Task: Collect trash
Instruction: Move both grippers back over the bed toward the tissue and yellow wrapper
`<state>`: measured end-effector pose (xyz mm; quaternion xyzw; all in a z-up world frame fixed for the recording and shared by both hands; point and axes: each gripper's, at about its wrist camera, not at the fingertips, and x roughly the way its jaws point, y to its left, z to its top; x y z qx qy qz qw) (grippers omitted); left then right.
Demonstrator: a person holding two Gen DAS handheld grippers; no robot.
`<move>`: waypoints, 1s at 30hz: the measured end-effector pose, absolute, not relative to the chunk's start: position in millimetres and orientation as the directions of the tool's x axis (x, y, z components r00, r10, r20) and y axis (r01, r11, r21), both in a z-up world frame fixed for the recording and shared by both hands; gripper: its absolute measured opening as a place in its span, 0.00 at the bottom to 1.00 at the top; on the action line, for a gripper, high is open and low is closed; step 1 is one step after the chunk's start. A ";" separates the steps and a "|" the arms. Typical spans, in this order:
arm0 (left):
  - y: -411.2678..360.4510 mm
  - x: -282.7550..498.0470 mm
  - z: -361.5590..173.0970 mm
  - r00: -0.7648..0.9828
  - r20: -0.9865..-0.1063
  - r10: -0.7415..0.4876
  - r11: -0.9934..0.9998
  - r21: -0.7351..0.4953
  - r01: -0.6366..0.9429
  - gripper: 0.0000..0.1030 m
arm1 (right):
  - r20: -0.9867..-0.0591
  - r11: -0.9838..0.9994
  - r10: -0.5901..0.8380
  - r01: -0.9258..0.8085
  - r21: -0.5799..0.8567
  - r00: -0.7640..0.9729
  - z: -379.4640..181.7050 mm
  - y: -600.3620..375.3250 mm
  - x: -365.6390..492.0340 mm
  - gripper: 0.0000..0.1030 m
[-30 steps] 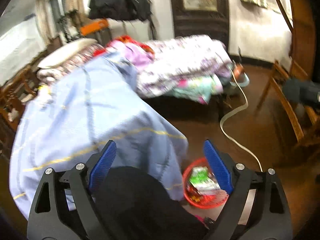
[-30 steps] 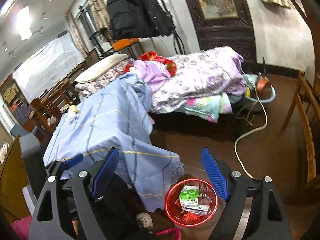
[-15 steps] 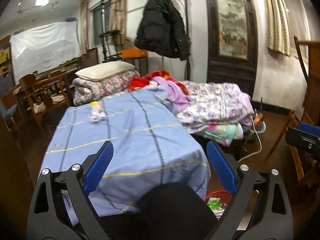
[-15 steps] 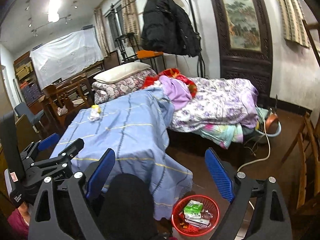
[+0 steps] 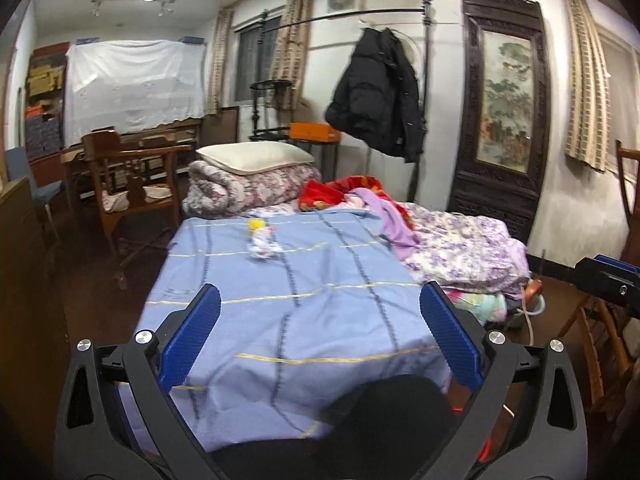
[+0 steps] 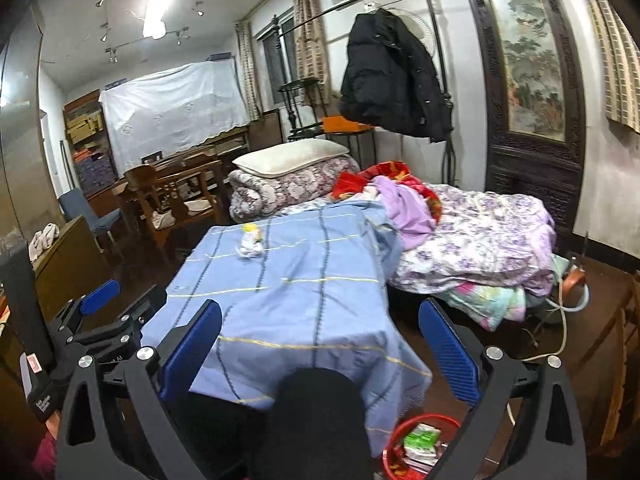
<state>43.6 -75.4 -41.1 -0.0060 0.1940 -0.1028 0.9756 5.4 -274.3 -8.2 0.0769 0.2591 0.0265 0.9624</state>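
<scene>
A crumpled white wrapper with a yellow bit (image 5: 262,242) (image 6: 250,245) lies at the far end of the table under the blue checked cloth (image 5: 304,312) (image 6: 288,300). On the floor by the table's near right corner stands a red basket (image 6: 416,446) holding green packs and other trash. My left gripper (image 5: 320,304) hangs over the table's near end. Its jaws are opening, with nothing between them. My right gripper (image 6: 320,316) does the same, a little to the right. The left gripper (image 6: 100,312) also shows at that view's left edge. Both are well short of the wrapper.
Right of the table is a bed piled with flowered quilts (image 6: 480,240) and a pillow (image 5: 256,158). A black coat (image 5: 376,96) hangs on a rack behind it. Wooden chairs (image 5: 132,184) stand at the far left, another chair (image 5: 600,340) at the right. A white cable (image 6: 560,332) crosses the floor.
Both grippers rose from the floor beside the red basket to table height and levelled out. Their jaws spread wider. The basket left the left wrist view; the wrapper came into it.
</scene>
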 end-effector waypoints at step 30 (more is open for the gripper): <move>-7.9 341.4 -123.1 0.687 -0.718 -0.112 0.991 -0.135 0.021 0.93 | -0.550 0.996 -0.040 0.074 0.040 0.834 -180.5 -236.0 205.3 0.94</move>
